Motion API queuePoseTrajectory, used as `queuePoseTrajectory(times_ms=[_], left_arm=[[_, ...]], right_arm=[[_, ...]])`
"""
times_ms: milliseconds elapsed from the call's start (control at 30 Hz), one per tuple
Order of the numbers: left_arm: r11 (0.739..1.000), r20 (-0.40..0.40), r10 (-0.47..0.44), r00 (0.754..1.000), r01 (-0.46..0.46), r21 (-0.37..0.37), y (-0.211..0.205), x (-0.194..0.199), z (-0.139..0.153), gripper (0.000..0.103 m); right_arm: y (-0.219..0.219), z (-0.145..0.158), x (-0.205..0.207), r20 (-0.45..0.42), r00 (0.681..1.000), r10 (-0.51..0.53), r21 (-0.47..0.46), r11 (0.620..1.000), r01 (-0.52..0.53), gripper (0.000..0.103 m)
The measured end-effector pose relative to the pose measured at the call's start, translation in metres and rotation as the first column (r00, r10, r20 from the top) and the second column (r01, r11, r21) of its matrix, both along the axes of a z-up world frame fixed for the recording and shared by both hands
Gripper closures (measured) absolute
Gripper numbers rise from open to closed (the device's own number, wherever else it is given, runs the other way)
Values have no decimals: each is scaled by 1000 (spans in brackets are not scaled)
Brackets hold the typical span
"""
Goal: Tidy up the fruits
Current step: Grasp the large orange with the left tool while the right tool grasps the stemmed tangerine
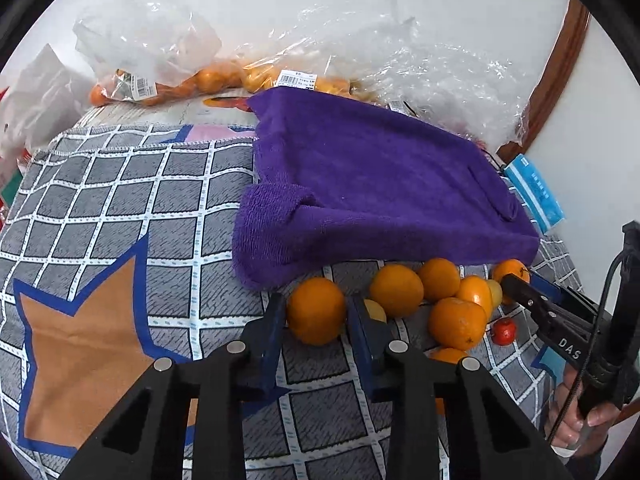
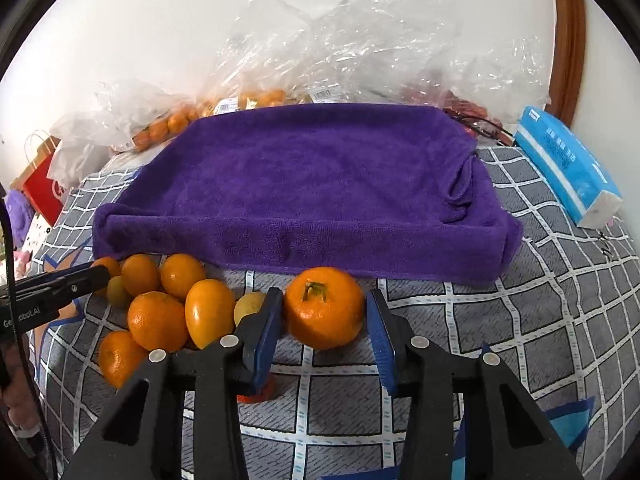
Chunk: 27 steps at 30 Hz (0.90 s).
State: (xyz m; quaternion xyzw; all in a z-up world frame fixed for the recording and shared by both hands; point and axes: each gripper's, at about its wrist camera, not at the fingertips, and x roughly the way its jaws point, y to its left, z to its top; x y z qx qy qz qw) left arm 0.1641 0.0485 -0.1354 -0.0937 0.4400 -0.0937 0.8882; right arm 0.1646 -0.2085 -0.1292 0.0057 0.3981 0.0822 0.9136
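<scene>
Both tongs are down on fruit. Left gripper [image 1: 316, 312] pinches an orange [image 1: 316, 310] at 6 o'clock in its view. Right gripper [image 2: 325, 316] has one pad on a stemmed orange [image 2: 325, 307] at 6 o'clock, with a gap at the other, so it isn't squeezing yet. Round fruit could slip out, roll into the pile [image 2: 168, 304] at 8 o'clock, and knock it apart.

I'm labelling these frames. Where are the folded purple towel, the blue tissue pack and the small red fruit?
Folded purple towel [image 2: 312, 184]: right wrist view, middle of its top surface.
Blue tissue pack [image 2: 564, 164]: right wrist view, its printed blue face.
Small red fruit [image 1: 503, 331]: left wrist view, centre of its skin.
</scene>
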Motion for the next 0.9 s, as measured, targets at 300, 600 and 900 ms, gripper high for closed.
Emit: queuePoseTrajectory(times_ms=[300, 600, 900], left_arm=[[997, -11, 33, 999, -32, 72, 12, -14, 2, 72], [996, 4, 50, 999, -50, 68, 9, -15, -10, 72], [993, 51, 49, 997, -54, 101, 2, -19, -13, 73]], right_arm=[[-15, 7, -22, 13, 999, 37, -69, 997, -36, 61], [-21, -5, -27, 22, 1000, 1, -36, 999, 0, 58], [-19, -18, -17, -42, 999, -17, -31, 999, 16, 57]])
